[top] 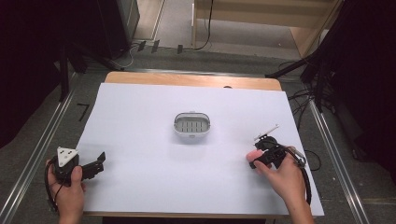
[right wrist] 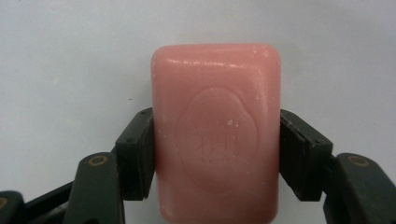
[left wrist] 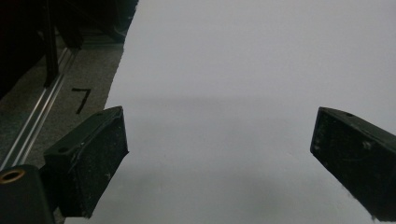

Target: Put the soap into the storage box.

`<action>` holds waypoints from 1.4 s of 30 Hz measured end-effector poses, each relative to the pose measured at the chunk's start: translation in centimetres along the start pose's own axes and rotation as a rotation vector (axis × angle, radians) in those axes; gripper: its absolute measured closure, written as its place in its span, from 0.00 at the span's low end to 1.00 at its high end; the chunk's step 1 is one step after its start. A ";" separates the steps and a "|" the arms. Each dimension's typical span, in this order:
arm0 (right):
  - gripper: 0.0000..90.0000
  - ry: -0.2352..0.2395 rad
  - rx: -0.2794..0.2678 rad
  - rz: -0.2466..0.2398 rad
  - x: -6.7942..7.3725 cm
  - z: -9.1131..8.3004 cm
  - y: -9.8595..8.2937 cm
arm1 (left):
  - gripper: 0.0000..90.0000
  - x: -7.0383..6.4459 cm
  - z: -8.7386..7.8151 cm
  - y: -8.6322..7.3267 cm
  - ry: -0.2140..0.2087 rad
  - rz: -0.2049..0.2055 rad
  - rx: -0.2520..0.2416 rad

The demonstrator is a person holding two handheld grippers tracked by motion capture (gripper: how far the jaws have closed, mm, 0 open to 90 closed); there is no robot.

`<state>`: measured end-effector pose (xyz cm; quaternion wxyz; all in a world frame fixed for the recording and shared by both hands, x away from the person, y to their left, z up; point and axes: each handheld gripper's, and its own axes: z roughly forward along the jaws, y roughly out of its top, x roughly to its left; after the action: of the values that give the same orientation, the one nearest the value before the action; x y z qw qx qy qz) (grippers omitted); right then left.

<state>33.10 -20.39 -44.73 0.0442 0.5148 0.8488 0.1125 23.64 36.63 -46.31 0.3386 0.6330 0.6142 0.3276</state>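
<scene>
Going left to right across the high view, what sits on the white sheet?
Left tongs, open, in the person's left hand → grey soap dish at the middle → pink soap bar → right tongs shut on it.

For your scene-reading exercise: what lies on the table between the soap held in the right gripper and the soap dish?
Nothing: the high view shows bare white sheet between the pink soap, clamped in the right gripper, and the soap dish.
</scene>
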 end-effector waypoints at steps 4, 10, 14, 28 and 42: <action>0.43 0.007 -0.021 -0.021 -0.1 -0.3 0.3 | 0.05 -0.1 0.0 0.0 0.003 0.008 0.002; 0.43 0.011 -0.031 -0.068 0.1 -0.7 1.0 | 0.05 -0.1 0.1 0.0 0.003 0.007 0.002; 0.43 0.037 -0.035 -0.102 0.4 -0.9 1.9 | 0.05 -0.1 0.1 0.0 0.002 0.013 0.005; 0.43 0.079 -0.062 -0.213 1.2 -2.2 4.9 | 0.05 -0.2 0.1 0.0 0.003 0.017 0.005; 0.43 0.092 -0.074 -0.347 2.5 -2.2 6.9 | 0.05 -0.2 0.1 0.0 0.004 0.022 0.009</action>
<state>37.48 -15.47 -40.85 0.0433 0.3530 0.9212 0.1578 23.75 36.41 -46.35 0.3308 0.6406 0.6093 0.3301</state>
